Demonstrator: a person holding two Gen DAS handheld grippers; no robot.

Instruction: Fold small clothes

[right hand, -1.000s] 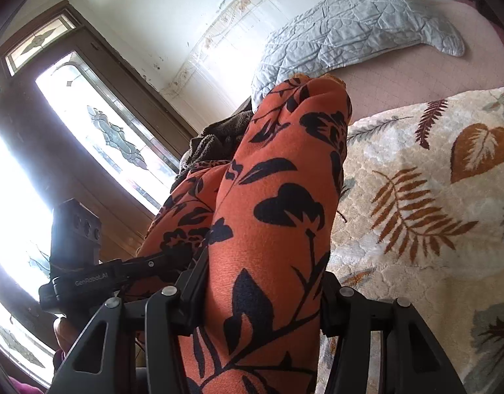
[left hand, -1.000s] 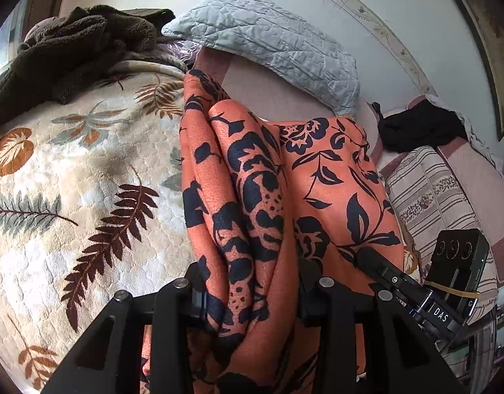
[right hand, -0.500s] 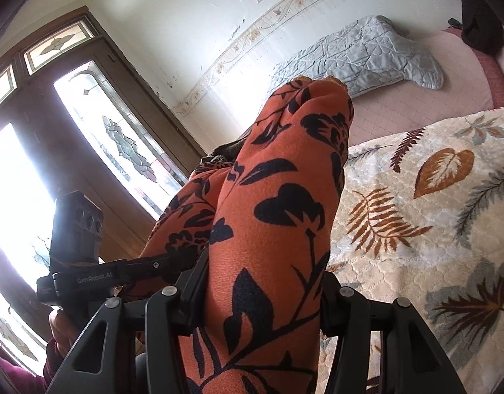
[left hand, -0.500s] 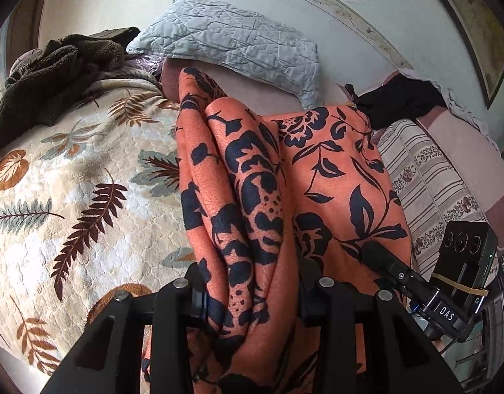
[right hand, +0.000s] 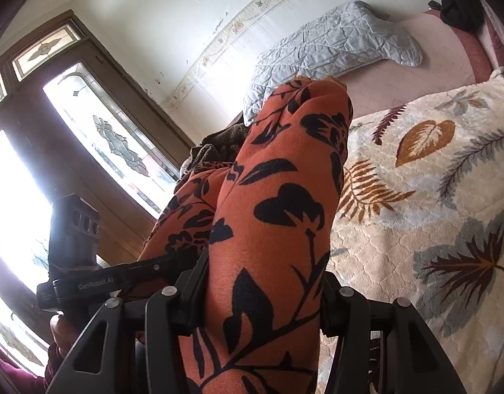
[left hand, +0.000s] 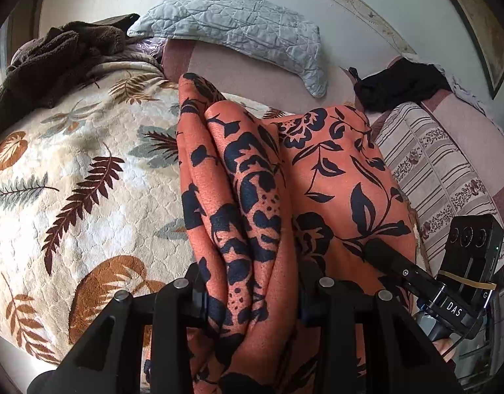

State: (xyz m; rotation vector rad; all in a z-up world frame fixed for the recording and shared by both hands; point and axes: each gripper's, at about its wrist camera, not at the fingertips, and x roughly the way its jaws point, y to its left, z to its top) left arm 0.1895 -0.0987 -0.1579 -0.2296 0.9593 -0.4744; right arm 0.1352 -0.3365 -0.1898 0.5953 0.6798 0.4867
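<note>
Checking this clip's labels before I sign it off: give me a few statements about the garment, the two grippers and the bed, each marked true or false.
1. Both grippers are clamped on the same orange floral garment. True: the left gripper and the right gripper each have bunched fabric between their fingers.
2. The garment lies flat on the leaf-print blanket. False: it is lifted and bunched.
3. A grey quilted pillow rests against the wall. True.
4. The dark brown fleece is in the right gripper. False: it sits heaped at the bed's far corner, untouched.
5. The black cloth covers the pillow. False: it lies apart, on the striped bedding.
</note>
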